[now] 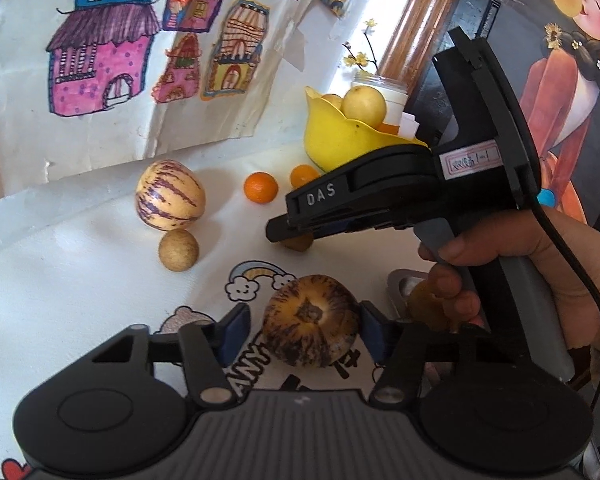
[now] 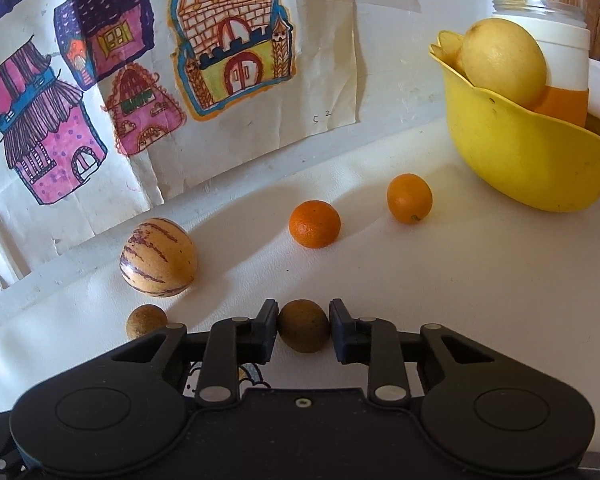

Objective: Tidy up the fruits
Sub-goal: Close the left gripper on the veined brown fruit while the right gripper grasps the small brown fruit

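My left gripper (image 1: pixel 303 330) is open around a purple-striped melon (image 1: pixel 311 320) on the white tablecloth; its right pad touches the melon and the left pad stands apart. My right gripper (image 2: pixel 303 330) is shut on a small brown round fruit (image 2: pixel 303 325) resting on the cloth; it also shows in the left wrist view (image 1: pixel 290 236). A second striped melon (image 1: pixel 170 195) (image 2: pixel 159 255), another brown fruit (image 1: pixel 179 249) (image 2: pixel 146 321) and two small oranges (image 2: pixel 314 224) (image 2: pixel 409 198) lie farther back. A yellow bowl (image 2: pixel 524 152) (image 1: pixel 340 140) at the back right holds yellow fruit (image 2: pixel 504 62).
Children's house drawings (image 2: pixel 228 40) hang on the wall behind the table. A white jar with yellow flowers (image 2: pixel 556 40) stands behind the bowl. A wooden post (image 1: pixel 416 20) and a dark poster (image 1: pixel 572 60) are at the right. A grey object (image 1: pixel 400 284) lies by the hand.
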The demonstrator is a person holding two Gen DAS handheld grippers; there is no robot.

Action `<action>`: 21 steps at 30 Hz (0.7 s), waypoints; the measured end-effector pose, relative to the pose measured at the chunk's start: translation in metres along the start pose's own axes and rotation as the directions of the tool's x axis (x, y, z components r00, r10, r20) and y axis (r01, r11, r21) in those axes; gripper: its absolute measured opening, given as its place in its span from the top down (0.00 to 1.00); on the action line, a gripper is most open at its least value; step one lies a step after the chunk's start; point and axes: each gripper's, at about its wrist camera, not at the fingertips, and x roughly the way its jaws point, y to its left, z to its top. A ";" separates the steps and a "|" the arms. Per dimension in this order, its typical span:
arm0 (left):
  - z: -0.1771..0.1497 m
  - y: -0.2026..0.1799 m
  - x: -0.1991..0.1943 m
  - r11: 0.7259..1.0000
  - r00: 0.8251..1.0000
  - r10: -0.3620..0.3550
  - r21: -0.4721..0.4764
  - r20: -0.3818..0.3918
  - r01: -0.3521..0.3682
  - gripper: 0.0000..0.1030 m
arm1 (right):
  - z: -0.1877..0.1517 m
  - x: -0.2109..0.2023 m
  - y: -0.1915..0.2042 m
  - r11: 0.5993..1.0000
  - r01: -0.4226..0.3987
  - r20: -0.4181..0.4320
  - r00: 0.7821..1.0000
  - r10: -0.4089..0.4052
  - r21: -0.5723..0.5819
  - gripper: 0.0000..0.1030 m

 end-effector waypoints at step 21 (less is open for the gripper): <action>-0.006 -0.002 -0.021 1.000 1.000 0.019 -0.002 -0.024 -0.019 0.50 | -0.016 -0.037 -0.008 0.993 -0.054 0.002 0.999 0.054 0.108 0.71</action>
